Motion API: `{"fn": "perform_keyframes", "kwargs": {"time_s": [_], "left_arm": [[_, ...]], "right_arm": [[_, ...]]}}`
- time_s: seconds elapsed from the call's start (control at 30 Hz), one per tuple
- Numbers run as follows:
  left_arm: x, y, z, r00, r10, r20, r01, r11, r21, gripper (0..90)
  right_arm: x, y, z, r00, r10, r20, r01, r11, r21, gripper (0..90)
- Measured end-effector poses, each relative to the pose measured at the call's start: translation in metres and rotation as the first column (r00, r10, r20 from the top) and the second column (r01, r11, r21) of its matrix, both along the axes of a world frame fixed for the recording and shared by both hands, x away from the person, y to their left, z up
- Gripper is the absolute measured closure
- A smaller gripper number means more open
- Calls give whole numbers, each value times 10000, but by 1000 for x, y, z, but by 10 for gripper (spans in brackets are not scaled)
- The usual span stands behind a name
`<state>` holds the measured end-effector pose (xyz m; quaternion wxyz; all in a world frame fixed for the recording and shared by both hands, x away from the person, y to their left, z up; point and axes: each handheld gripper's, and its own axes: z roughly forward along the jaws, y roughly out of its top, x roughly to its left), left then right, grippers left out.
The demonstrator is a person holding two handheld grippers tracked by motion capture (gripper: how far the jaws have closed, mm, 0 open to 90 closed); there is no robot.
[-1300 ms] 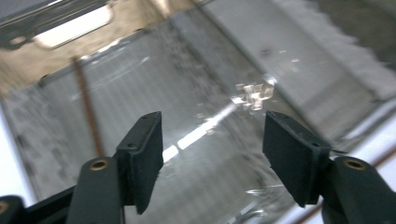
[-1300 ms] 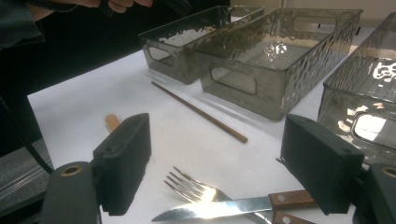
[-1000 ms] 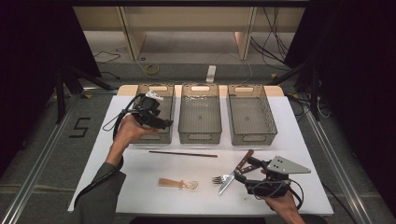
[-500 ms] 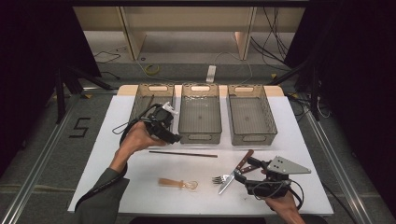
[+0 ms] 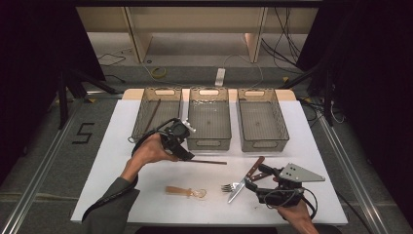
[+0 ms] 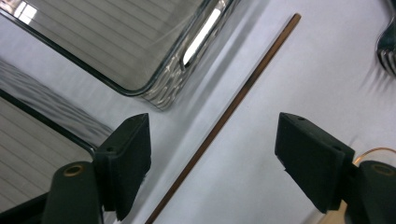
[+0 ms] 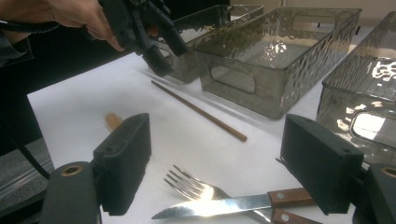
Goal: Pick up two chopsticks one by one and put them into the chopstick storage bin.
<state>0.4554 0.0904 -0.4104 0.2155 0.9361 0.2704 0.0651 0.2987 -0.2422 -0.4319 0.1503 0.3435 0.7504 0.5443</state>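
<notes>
1. Lying on the white table [image 5: 117, 146] in front of the trays, the chopstick [image 5: 209, 161] is being straddled, untouched, by the spread left gripper [image 5: 187, 155].
2. One chopstick [image 5: 152, 115] is already lying in the left tray [image 5: 142, 113].
3. Knife [image 5: 246, 179], fork [image 5: 228, 186] and spoon [image 5: 185, 192] are waiting by the right gripper [image 5: 260, 174], held spread and empty.

Both tools are black, chunky bodies with blocky, matte jaws. The left tool [image 5: 184, 148] trails a black cable that loops down to a grey-green sleeve [image 5: 111, 204]. The right tool [image 5: 260, 171] carries a grey three-cornered plate [image 5: 298, 173] dotted with small holes, black cable coiling beside it. Brass-ringed screw holes sit at each jaw's base in both gripper views.
</notes>
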Motion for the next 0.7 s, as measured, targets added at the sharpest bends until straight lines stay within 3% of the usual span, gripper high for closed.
{"fn": "perform_keyframes", "kwargs": {"time_s": [0.17,0.7], "left_arm": [[4,-1,-8,9996,187,-196,-186,9998,30,318],[12,-5,-37,9956,108,-929,-34,9969,784,458]], "right_arm": [[0,1,-1,10000,12,-3,-12,10000,-51,253],[0,1,0,10000,53,7,-53,10000,-30,253]]}}
